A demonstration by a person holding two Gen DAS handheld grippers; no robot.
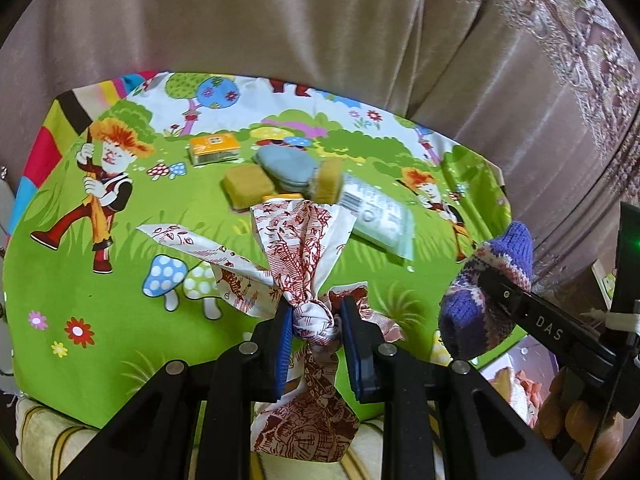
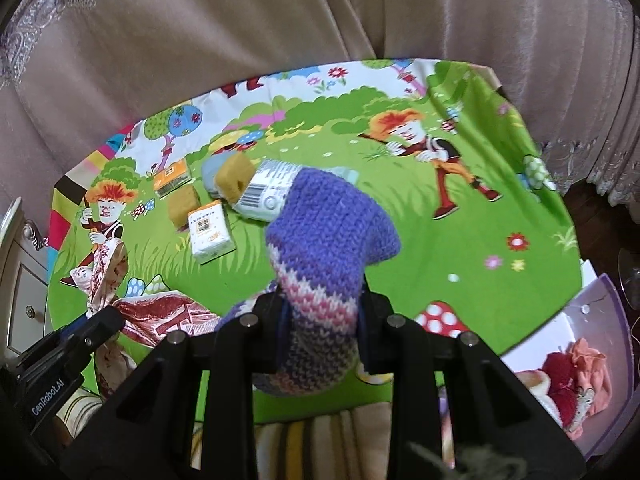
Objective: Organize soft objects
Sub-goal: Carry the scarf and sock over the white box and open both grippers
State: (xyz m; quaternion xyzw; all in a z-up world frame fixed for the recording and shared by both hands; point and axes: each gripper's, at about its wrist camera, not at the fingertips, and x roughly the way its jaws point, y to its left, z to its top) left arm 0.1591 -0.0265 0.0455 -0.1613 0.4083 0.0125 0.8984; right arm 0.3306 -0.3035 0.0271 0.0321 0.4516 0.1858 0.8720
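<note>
Red-and-white printed cloth knotted at its middle (image 1: 314, 318) hangs clenched in the left gripper (image 1: 314, 320) while the right gripper (image 2: 320, 320) grasps a purple striped knitted sock (image 2: 324, 248) above the cartoon-print green tablecloth (image 1: 120, 280) — both lifted, probably bound next for the white-and-purple bin (image 2: 600, 304) at near right — needing a carry, then release.

Clutter (image 1: 288, 176) mid-cloth, open green (image 1: 120, 320) around

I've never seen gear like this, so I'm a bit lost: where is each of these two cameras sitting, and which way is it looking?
Left wrist view: on the left gripper, looking down along its fingers, which pinch a knotted red-and-white cloth above the cartoon sheet; the right gripper enters at right.
Right wrist view: on the right gripper, looking down past the purple knitted sock it clamps; the left gripper shows lower left.
Shared: sheet, yellow sponges, both held items, beige curtain.
</note>
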